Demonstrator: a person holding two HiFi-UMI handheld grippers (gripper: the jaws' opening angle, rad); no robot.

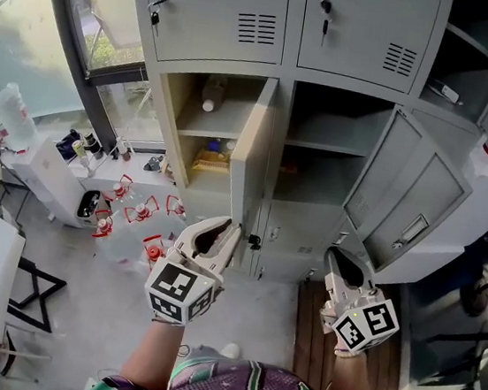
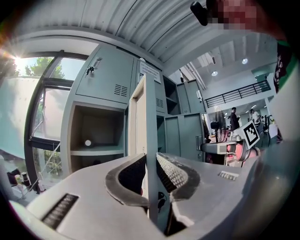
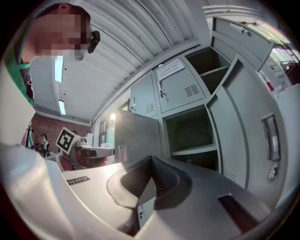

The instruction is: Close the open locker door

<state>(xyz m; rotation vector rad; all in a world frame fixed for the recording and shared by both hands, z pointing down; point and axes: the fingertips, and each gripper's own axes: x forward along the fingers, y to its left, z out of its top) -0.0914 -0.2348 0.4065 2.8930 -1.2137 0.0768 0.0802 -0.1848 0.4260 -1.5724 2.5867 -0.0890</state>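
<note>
- The left tool (image 1: 222, 227) (image 2: 151, 158) is clamped on the free edge of the open locker door (image 1: 252, 151) (image 2: 151, 112). One pad lies on each face of the thin panel.
- That door stands edge-on to the person, at the middle of the locker bank. It swings out from the compartment on the left, which holds a bottle (image 1: 211, 94) on its shelf (image 1: 201, 129).
- The right tool (image 1: 336, 257) (image 3: 150, 161) has its jaws together with nothing between them. It sits low and near, in front of the right-hand compartment.
- A second door (image 1: 404, 197) (image 3: 255, 136) hangs open further right. Shutting only one may leave the task half done.
- Slip risk: the hold is on a narrow metal edge. A sideways push could let the pads slide off, and the door would swing free.
- Pinch risk: the pad on the inner face would likely be trapped between door and frame if it is not let go before the door meets the cabinet.
- Snag risk: a dark key (image 1: 254, 241) sticks out of the edge just beside the grip and could catch the tool.
- A hard push could make the door bounce back without latching.
</note>
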